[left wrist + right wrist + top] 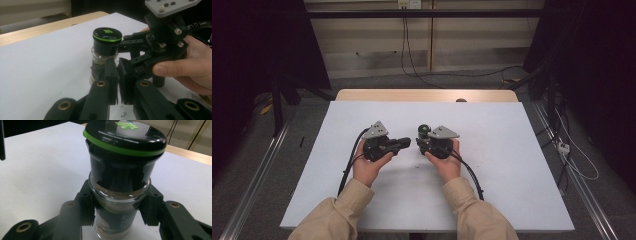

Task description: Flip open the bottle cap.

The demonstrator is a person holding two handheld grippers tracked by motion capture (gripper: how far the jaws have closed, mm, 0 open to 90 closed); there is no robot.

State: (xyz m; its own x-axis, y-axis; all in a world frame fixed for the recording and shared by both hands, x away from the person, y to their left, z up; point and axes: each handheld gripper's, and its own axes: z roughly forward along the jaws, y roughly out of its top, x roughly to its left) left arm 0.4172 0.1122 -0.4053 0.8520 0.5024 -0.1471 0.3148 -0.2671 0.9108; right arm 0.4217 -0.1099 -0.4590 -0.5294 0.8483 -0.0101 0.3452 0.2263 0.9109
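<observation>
Centre of the high view, and both hands sit side by side on the white table [492, 180], sleeves coming up from the bottom edge. The right gripper [426, 143], just right of centre, has its jaws clamped on a small glass jar [424, 131] that stands upright with its black, green-ringed lid on top. In the right gripper view the jar [120, 187] takes up the middle of the frame: the two black pads press its glass body from either side, below the lid, and a brownish powder shows through the glass under the neck. The left gripper [404, 143], just left of centre in the high view, points across toward the jar, near it. In the left gripper view its jaws [119, 82] are pressed almost together at lower centre with nothing between them, and their tips stand just in front of the jar [106, 53]; whether they touch it I cannot tell. The right hand [190, 67] grips its tool at the right edge of that view.
</observation>
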